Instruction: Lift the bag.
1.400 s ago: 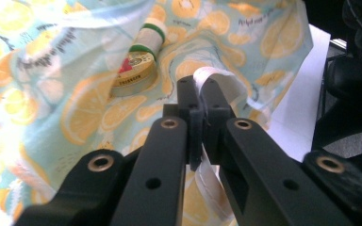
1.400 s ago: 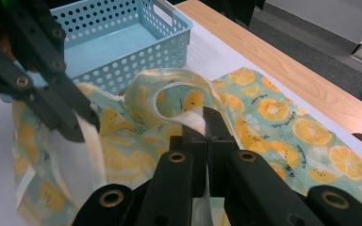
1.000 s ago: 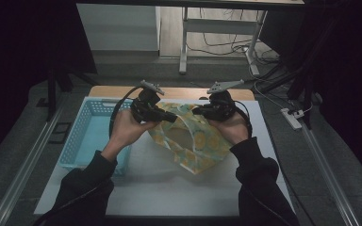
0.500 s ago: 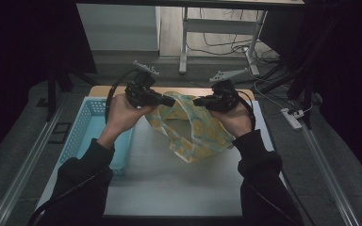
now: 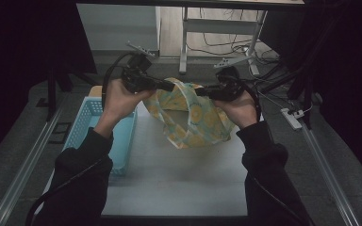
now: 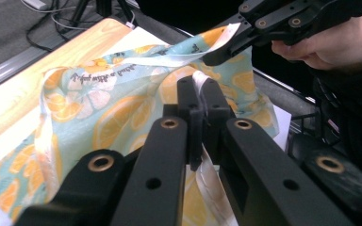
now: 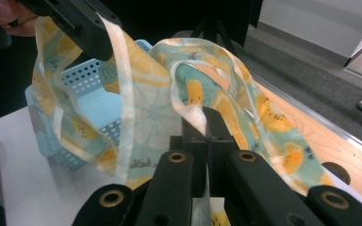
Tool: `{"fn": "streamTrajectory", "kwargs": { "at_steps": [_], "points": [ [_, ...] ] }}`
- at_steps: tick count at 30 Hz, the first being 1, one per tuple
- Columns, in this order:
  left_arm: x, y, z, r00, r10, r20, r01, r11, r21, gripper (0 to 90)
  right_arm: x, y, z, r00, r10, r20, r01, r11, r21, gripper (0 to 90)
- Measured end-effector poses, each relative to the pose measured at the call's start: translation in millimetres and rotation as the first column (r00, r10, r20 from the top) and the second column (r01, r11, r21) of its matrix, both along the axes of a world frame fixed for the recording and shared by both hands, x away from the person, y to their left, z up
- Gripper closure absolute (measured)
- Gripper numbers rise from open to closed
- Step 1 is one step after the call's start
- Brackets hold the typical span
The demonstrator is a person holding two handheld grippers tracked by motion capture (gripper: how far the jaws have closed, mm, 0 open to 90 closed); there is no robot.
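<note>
A teal cloth bag printed with orange slices (image 5: 193, 120) hangs in the air above the white table top, its mouth held apart. My left gripper (image 5: 172, 86) is shut on the bag's rim at the left; in the left gripper view its jaws (image 6: 200, 89) pinch the white hem of the bag (image 6: 113, 117). My right gripper (image 5: 199, 91) is shut on the rim at the right, and in the right gripper view its jaws (image 7: 206, 117) clamp the white edge of the bag (image 7: 226, 94). The bag's lower end dangles just over the table.
A light blue perforated basket (image 5: 87, 129) stands at the left of the white table (image 5: 179, 183), partly behind the left forearm; it shows behind the bag as the basket (image 7: 94, 103). A wooden strip (image 7: 330, 141) runs along the table's far edge. Metal rails flank the table.
Both hands have risen, lifting the bag from lying spread on the table to hanging between the grippers. The bag's mouth now gapes wider.
</note>
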State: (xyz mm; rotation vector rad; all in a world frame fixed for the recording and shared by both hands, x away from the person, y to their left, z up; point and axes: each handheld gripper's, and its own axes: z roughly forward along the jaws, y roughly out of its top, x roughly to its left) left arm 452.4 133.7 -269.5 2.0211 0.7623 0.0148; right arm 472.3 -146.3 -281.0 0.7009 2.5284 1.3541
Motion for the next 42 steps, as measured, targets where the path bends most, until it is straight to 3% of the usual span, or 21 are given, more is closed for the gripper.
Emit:
{"fn": "streamTrajectory", "kwargs": {
  "at_steps": [4, 8, 21, 29, 36, 41, 42],
  "points": [
    [5.1, 5.8, 4.6, 0.9998, 0.018, -0.003, -0.018, 0.9996, -0.021, 89.3, 3.3, 8.6, 5.5, 1.0, -0.002, -0.004, 0.002, 1.0, 0.001, 89.9],
    [6.5, 9.3, 10.6, 0.9997, 0.025, 0.001, -0.025, 0.9994, -0.023, 89.3, 2.4, 14.4, 12.4, 0.9998, 0.001, 0.019, -0.001, 1.0, -0.008, 89.9],
    [2.2, 8.0, 50.3, 0.9975, 0.035, 0.061, -0.034, 0.9991, -0.025, 89.3, -2.5, 12.7, 50.7, 0.9939, -0.033, 0.105, 0.038, 0.998, -0.049, 89.9],
    [2.5, 4.4, 65.9, 0.9951, 0.044, 0.088, -0.042, 0.9987, -0.03, 89.3, -1.2, 13.0, 65.9, 0.9896, -0.047, 0.136, 0.056, 0.996, -0.062, 90.0],
    [4.8, 7.0, 64.0, 0.9916, 0.078, 0.103, -0.076, 0.9968, -0.025, 89.2, -3.2, 13.3, 74.2, 0.986, -0.052, 0.158, 0.062, 0.997, -0.056, 89.9],
    [10.5, 4.8, 54.0, 0.99, 0.093, 0.106, -0.094, 0.9955, 0.011, 89.2, 1.7, 17.1, 64.7, 0.987, -0.058, 0.15, 0.069, 0.995, -0.075, 89.9],
    [11.4, 4.7, 51.9, 0.9902, 0.092, 0.106, -0.092, 0.9958, -0.001, 89.1, 3.2, 17.9, 61.6, 0.9877, -0.057, 0.146, 0.069, 0.995, -0.077, 89.8]
  ]
}}
